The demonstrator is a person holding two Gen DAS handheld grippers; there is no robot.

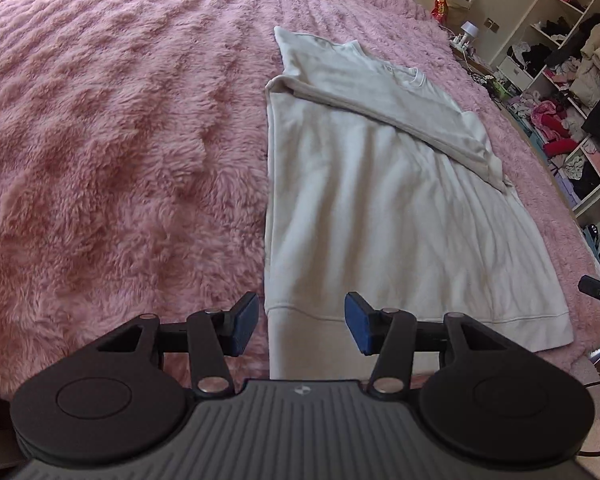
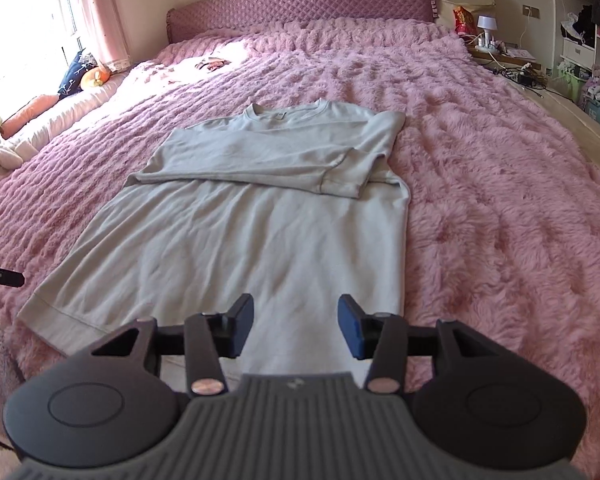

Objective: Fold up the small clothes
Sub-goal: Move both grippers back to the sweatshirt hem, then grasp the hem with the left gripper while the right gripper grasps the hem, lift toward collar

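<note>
White long-sleeve sweatshirt (image 2: 236, 240) lies flat on pink fluffy bed cover (image 2: 500, 208), neck toward quilted purple headboard (image 2: 300, 4), hem nearest the cams. Both sleeves folded across chest, cuff (image 2: 340, 184) ending near shirt's right edge. Left tool (image 1: 300, 322) hangs over hem's left corner, pads apart, nothing btwn them. Right tool (image 2: 296, 326) above hem's right part, also parted w/ nothing gripped. Neither touches fabric. Bedside lamp (image 2: 486, 26) & cluttered shelves (image 1: 560, 80) off to right.
</note>
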